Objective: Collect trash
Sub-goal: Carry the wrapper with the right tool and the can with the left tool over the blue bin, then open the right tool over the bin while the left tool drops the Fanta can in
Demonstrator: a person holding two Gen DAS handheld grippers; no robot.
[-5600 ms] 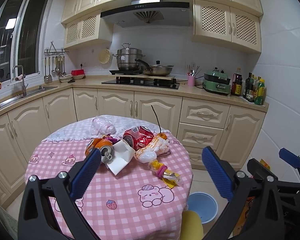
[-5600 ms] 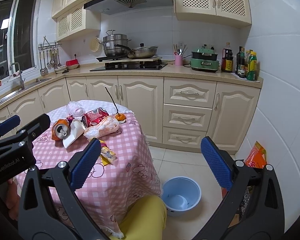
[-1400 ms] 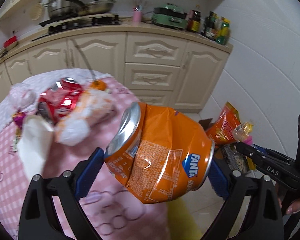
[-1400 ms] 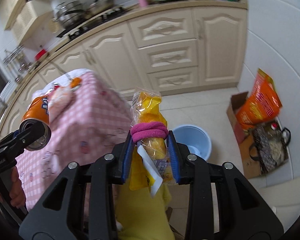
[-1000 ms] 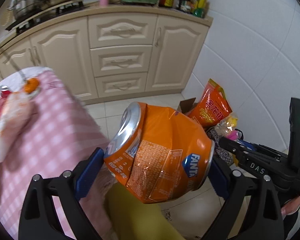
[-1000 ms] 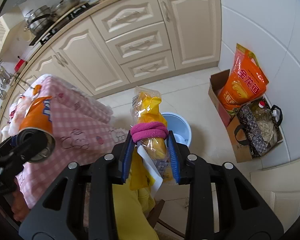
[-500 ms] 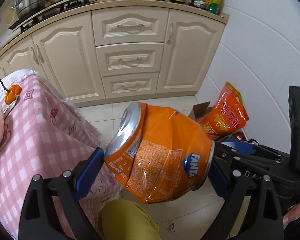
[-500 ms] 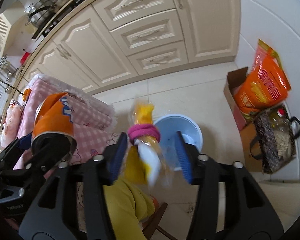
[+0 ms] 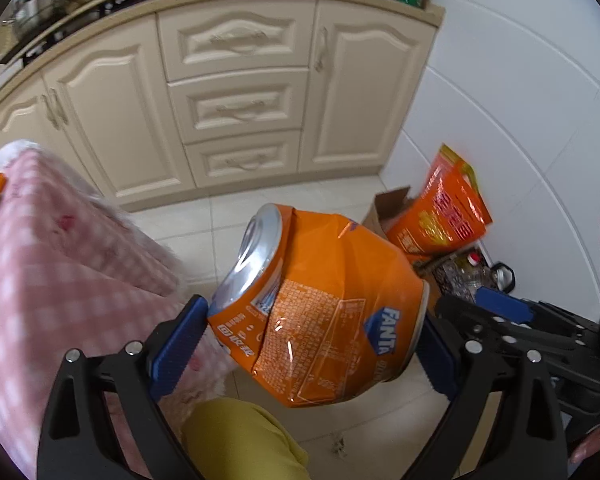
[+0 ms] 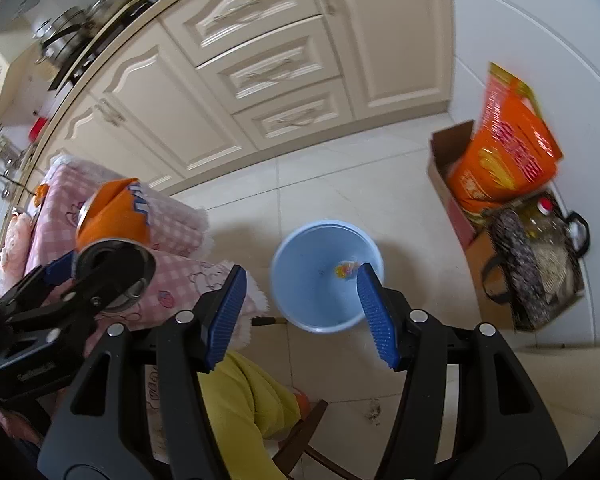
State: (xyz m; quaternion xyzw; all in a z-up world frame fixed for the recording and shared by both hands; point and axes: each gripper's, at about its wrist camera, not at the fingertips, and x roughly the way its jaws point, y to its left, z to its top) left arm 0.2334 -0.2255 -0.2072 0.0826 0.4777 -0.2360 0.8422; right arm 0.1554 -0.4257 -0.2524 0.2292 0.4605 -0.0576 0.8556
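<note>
My left gripper (image 9: 312, 344) is shut on a crushed orange Fanta can (image 9: 324, 312), held sideways above the floor beside the table's edge. The same can (image 10: 112, 216) shows at the left of the right wrist view, clamped in the left gripper. My right gripper (image 10: 302, 314) stands open with nothing between its blue pads, right over a light blue bin (image 10: 300, 304) on the floor. A small yellow and pink wrapper (image 10: 346, 270) lies inside the bin, near its right wall.
A pink checked tablecloth (image 9: 48, 272) hangs at the left, with more trash (image 10: 14, 240) on the table. A cardboard box with an orange bag (image 10: 504, 160) and a dark bag (image 10: 536, 272) stand by the white wall. Cream cabinets (image 9: 236, 112) lie behind. A yellow-clad leg (image 10: 244, 400) is below.
My right gripper has opened and the yellow wrapper with the pink band has dropped out of it into the blue bin. Both hands moved down and away from the table, the can still held.
</note>
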